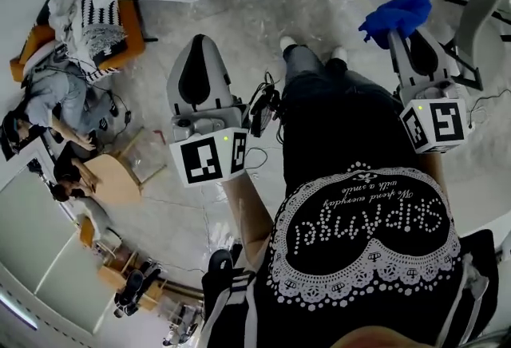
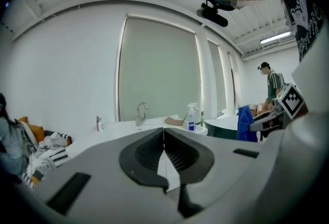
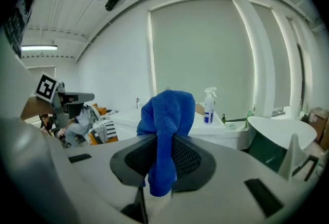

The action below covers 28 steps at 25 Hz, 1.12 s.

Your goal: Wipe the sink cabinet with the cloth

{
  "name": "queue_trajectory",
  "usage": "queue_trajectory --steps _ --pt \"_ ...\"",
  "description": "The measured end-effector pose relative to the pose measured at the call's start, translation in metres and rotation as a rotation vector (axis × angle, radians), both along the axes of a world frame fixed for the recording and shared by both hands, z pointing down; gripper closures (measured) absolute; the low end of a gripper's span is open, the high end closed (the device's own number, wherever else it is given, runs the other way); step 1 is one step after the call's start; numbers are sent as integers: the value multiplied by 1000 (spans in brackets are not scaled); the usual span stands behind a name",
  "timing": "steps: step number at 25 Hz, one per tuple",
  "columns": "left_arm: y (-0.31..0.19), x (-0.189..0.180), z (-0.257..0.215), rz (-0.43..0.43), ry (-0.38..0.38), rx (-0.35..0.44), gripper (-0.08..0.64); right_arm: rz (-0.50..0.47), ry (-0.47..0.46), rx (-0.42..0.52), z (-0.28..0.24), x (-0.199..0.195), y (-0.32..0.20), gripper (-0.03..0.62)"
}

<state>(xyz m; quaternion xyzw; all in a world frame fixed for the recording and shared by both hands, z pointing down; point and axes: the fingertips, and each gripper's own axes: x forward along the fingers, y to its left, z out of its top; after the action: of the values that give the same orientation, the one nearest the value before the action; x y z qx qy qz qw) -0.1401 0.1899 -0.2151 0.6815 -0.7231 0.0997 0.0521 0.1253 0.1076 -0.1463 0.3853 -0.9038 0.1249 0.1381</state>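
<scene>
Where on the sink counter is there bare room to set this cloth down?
The sink counter looks bare between the small bottle near its left end and the faucet. Right of the faucet it is crowded: a brown item and a spray bottle sit close together.

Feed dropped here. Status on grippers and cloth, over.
Right gripper shut on blue cloth. Left gripper shut, empty. Sink cabinet ahead, not yet touched. Spray bottle stands on its top.

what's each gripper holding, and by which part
Right gripper is shut on the cloth, pinched at a bunched fold with cloth showing above and below the jaws. Left gripper is shut, holding nothing.
</scene>
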Motion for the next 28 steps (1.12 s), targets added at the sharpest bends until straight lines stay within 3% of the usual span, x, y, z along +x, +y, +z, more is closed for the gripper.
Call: queue_trajectory --steps 3,6,10,14,28 --pt "-12 24 10 25 29 10 554 51 39 5 6 36 0 515" --pt "-25 50 9 103 32 11 554 67 47 38 -7 55 -1 515" --pt "-47 81 2 183 6 16 554 52 89 97 -16 69 -4 515" --pt "-58 100 -2 238 11 23 554 48 71 83 -10 69 0 515" --pt "-38 126 5 258 32 17 554 29 81 85 -2 89 30 515"
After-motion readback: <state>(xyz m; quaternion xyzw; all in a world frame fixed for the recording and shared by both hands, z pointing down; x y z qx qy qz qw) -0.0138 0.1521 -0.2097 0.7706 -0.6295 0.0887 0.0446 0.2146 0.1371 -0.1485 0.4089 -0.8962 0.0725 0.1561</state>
